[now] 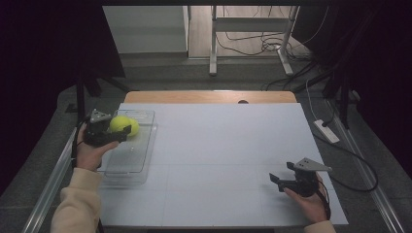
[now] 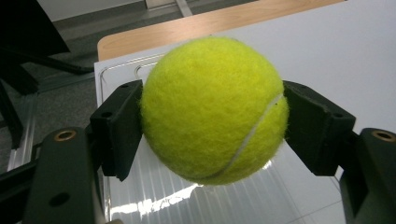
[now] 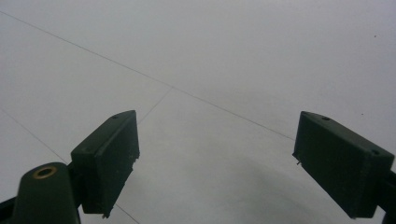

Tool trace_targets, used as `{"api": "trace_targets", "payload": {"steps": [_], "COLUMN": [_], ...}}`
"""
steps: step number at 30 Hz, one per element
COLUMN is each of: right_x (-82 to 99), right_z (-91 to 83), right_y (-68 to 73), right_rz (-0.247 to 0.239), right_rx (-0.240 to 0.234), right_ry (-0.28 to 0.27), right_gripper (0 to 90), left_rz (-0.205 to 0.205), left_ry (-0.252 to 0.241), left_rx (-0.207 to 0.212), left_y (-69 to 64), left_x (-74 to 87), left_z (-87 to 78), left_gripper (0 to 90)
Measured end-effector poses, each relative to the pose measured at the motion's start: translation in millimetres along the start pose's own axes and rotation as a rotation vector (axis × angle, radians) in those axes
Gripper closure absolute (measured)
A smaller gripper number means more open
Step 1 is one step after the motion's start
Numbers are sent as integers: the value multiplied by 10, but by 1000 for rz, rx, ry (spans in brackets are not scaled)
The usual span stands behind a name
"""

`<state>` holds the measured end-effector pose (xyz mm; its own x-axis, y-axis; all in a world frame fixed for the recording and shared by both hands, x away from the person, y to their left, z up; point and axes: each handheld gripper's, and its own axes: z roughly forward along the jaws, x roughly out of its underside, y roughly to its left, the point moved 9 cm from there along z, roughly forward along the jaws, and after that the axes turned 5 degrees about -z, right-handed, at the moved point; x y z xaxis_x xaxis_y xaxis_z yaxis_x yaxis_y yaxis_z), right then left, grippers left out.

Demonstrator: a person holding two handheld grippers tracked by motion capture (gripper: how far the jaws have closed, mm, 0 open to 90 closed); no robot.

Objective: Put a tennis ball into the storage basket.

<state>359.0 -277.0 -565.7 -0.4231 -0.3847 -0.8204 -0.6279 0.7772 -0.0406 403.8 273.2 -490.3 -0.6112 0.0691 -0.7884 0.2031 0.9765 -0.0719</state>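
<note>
A yellow tennis ball (image 2: 212,109) is pinched between the two black jaws of my left gripper (image 2: 212,126), which is shut on it. In the high view the ball (image 1: 125,124) hangs just above a clear plastic tray (image 1: 127,167) at the table's left side, held there by my left gripper (image 1: 121,130). My right gripper (image 1: 275,181) rests low over the white table near the front right corner. In the right gripper view its jaws (image 3: 215,168) stand wide open with nothing between them, over bare white tabletop.
The white table surface (image 1: 223,155) stretches between the two hands, with a wooden strip (image 1: 209,96) along its far edge. Metal rails run along both sides. Beyond the table stand desk legs and loose cables on the floor.
</note>
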Motion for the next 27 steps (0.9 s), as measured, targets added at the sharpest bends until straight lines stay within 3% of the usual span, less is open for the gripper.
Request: {"api": "trace_targets", "payload": {"steps": [14,21,27], "right_x": [-3,-1,-1], "right_z": [0,1,-1], "right_y": [-7,-5,-9], "right_rz": [-2,-2,0], "right_rx": [4,3,3], "right_ry": [-2,0,-1], "right_gripper": [143,143,143], "left_rz": [-24,-12,3], "left_ry": [86,120,176], "left_rx": [-37,-45,-64], "left_y": [175,182,207], "left_x": [165,198,264], "left_z": [135,181,221], "left_gripper": [271,270,270]}}
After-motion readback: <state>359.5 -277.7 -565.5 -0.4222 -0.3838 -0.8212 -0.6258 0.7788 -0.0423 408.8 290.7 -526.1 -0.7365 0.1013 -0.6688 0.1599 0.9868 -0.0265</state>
